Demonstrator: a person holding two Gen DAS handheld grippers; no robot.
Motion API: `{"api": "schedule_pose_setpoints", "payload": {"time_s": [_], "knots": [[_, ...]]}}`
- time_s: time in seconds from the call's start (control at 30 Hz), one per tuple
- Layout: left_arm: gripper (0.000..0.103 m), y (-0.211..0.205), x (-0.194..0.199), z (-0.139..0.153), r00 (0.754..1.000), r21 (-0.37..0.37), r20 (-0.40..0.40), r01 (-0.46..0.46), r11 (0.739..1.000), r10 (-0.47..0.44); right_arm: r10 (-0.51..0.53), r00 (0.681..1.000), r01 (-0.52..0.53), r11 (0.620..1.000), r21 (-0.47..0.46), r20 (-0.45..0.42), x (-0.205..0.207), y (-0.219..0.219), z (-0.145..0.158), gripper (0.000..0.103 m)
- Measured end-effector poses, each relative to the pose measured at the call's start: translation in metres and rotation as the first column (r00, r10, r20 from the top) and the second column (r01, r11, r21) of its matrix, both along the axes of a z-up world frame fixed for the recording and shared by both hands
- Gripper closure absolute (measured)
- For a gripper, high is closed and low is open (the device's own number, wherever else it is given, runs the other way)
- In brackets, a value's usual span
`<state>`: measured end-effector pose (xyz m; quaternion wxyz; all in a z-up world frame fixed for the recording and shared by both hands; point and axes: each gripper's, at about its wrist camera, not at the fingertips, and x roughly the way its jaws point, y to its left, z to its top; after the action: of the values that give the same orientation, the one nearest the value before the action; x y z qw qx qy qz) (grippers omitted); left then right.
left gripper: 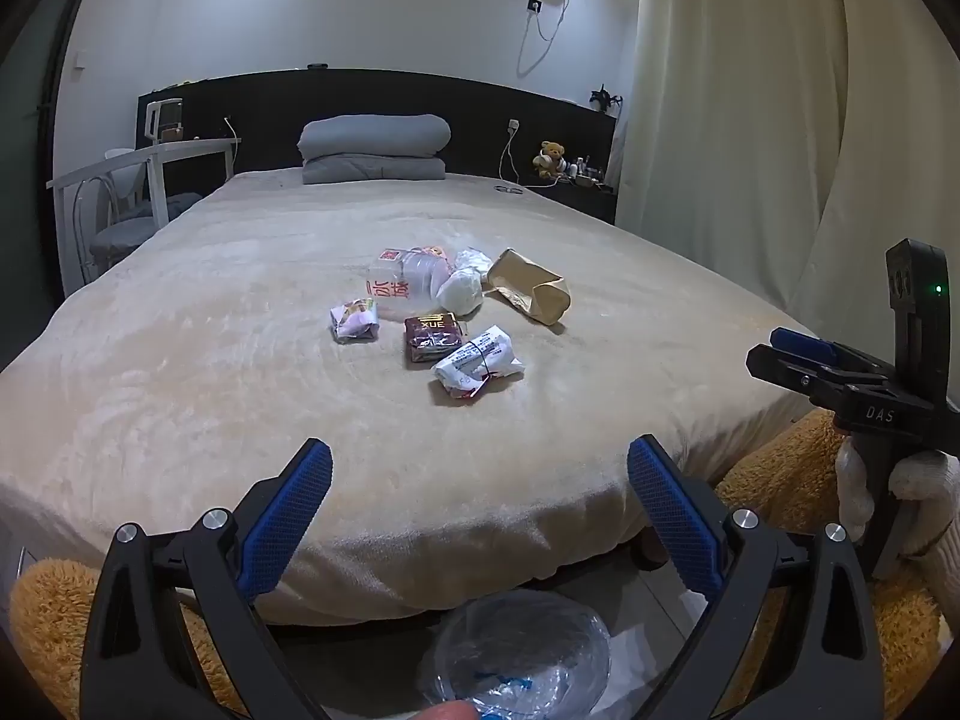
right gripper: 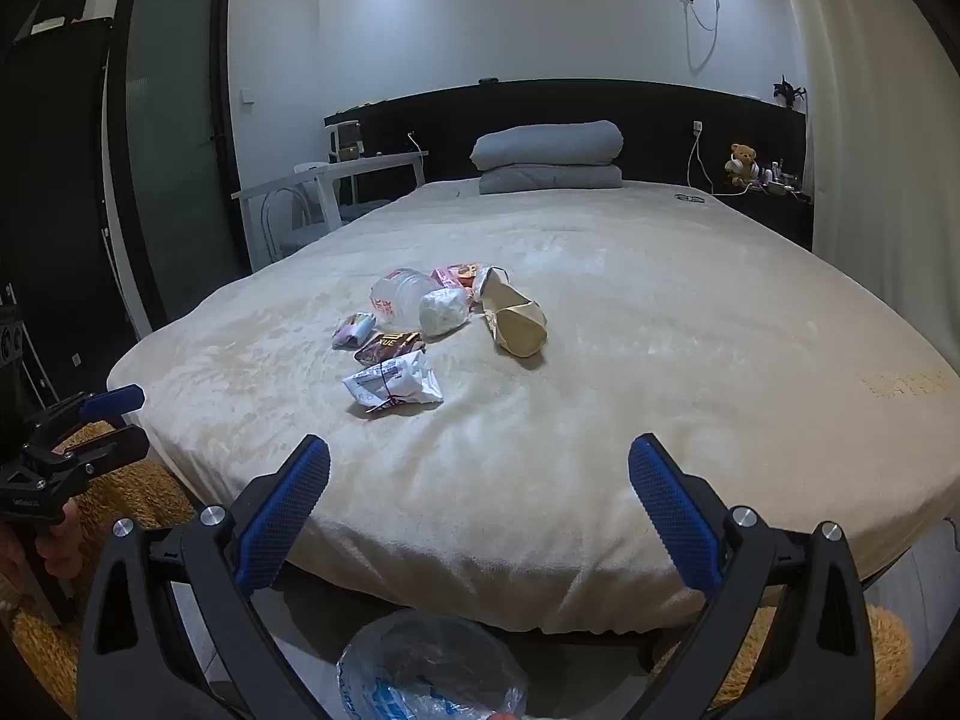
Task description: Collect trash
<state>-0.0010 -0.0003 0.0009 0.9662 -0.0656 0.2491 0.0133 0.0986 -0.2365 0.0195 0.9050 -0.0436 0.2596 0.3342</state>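
Observation:
A heap of trash lies mid-bed: a clear plastic bottle (left gripper: 408, 285) (right gripper: 399, 297), a brown paper bag (left gripper: 531, 291) (right gripper: 519, 321), a white crumpled wad (left gripper: 461, 291), a dark red packet (left gripper: 433, 336) (right gripper: 390, 347), a white wrapper (left gripper: 477, 360) (right gripper: 393, 384) and a small purple wrapper (left gripper: 354, 321). My left gripper (left gripper: 480, 468) (right gripper: 132, 418) hovers open at the bed's foot, nothing between its fingers. My right gripper (right gripper: 480, 468) (left gripper: 765, 348) is open too, beside it to the right. A bin lined with a clear bag (left gripper: 522, 654) (right gripper: 432, 666) stands on the floor below.
The beige bed (left gripper: 180, 390) fills the view. A folded grey blanket (left gripper: 375, 147) lies at the headboard. White table and chair (left gripper: 138, 180) stand left, a nightstand with a teddy bear (left gripper: 551, 157) and curtains right. Orange fluffy rug (left gripper: 780, 480) by the bed's foot.

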Motion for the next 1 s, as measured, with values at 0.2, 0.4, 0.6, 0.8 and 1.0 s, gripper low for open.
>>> {"api": "schedule_pose_setpoints", "payload": {"time_s": [0.2,0.4,0.6,0.8,1.0], "knots": [[0.006,0.000,0.002,-0.001,1.000,-0.003,-0.010,-0.008,1.000,0.008,0.001,1.000,-0.001,1.000,0.002,0.000,0.001,0.001,-0.002,0.004],[0.006,0.000,0.002,-0.003,1.000,-0.017,-0.008,-0.005,1.000,0.005,0.012,1.000,-0.012,1.000,-0.006,0.011,-0.001,0.004,-0.012,0.004],[0.006,-0.001,0.002,-0.003,1.000,-0.010,-0.008,-0.001,1.000,0.001,0.020,1.000,-0.020,1.000,-0.020,0.017,-0.005,0.003,-0.008,0.004],[0.006,-0.003,0.001,-0.002,1.000,-0.008,-0.007,0.004,1.000,-0.004,0.023,1.000,-0.023,1.000,-0.020,0.014,-0.005,0.003,-0.007,0.004],[0.006,-0.006,0.002,-0.002,1.000,-0.002,-0.011,0.009,1.000,-0.009,0.031,0.999,-0.030,0.999,-0.031,0.017,-0.006,0.005,-0.008,0.004]]}}
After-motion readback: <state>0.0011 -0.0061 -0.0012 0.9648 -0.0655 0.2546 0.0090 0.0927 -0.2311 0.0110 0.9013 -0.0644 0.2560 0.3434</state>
